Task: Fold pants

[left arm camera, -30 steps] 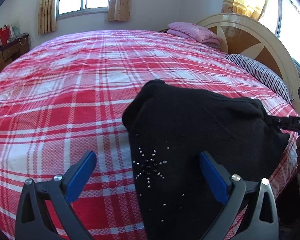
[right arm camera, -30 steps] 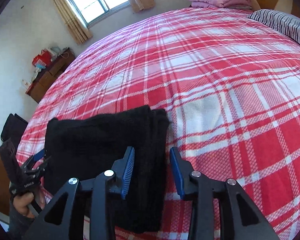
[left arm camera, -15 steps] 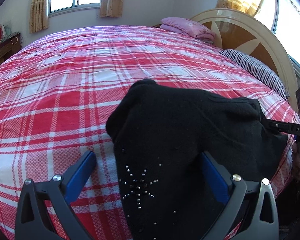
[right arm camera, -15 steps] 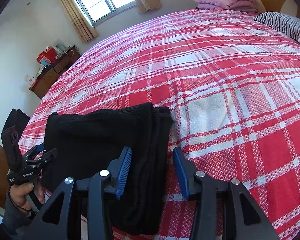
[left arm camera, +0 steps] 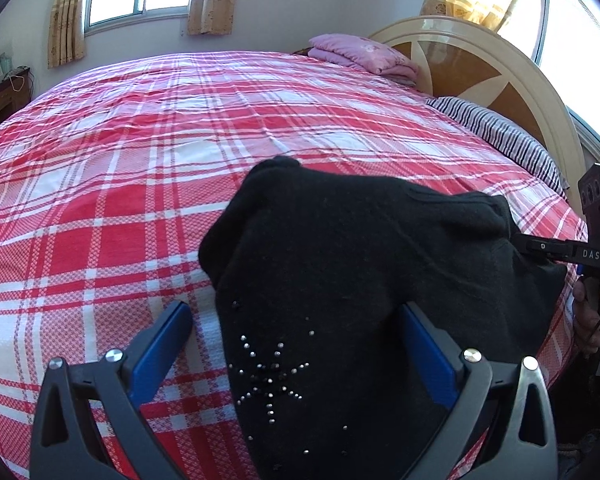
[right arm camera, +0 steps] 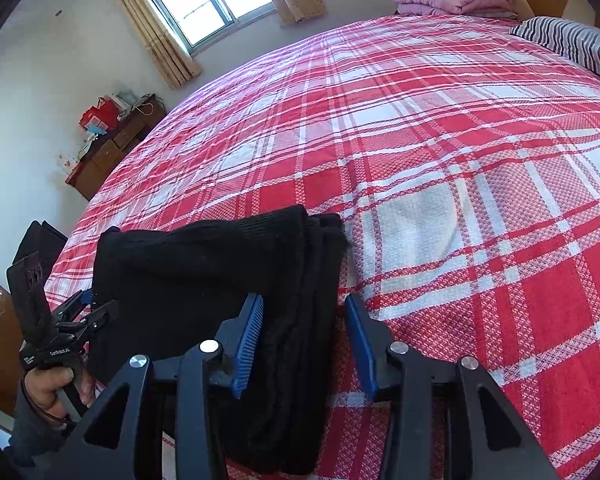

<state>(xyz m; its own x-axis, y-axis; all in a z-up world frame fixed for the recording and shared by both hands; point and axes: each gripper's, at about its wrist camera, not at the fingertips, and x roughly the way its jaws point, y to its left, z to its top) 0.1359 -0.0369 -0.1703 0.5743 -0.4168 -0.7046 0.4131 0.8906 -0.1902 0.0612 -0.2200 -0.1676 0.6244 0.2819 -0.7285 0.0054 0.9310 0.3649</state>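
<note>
The black pants [left arm camera: 340,280] lie folded into a compact bundle near the close edge of the bed [left arm camera: 180,128], on its red and white plaid cover. A star of small studs shows on the fabric nearest the left wrist camera.

The left hand-held gripper [left arm camera: 296,344] is spread wide, its blue fingers [left arm camera: 162,350] straddling the studded end of the pants; the left one sits over the bedcover and the right one lies against or just above the cloth, and nothing is clamped between them. In the right wrist view the same tool [right arm camera: 96,312] appears at the far corner of the bundle with its jaws parted.

The right hand-held gripper [right arm camera: 304,340] is partly open, about as wide as the stacked edge of the pants [right arm camera: 204,280]. The layered fold sits between its blue fingers [right arm camera: 248,344] without being pinched. In the left wrist view its tip [left arm camera: 540,246] touches the bundle's right side.

A pink folded blanket [left arm camera: 364,54] and a striped pillow [left arm camera: 500,132] rest by the headboard [left arm camera: 480,64].
</note>
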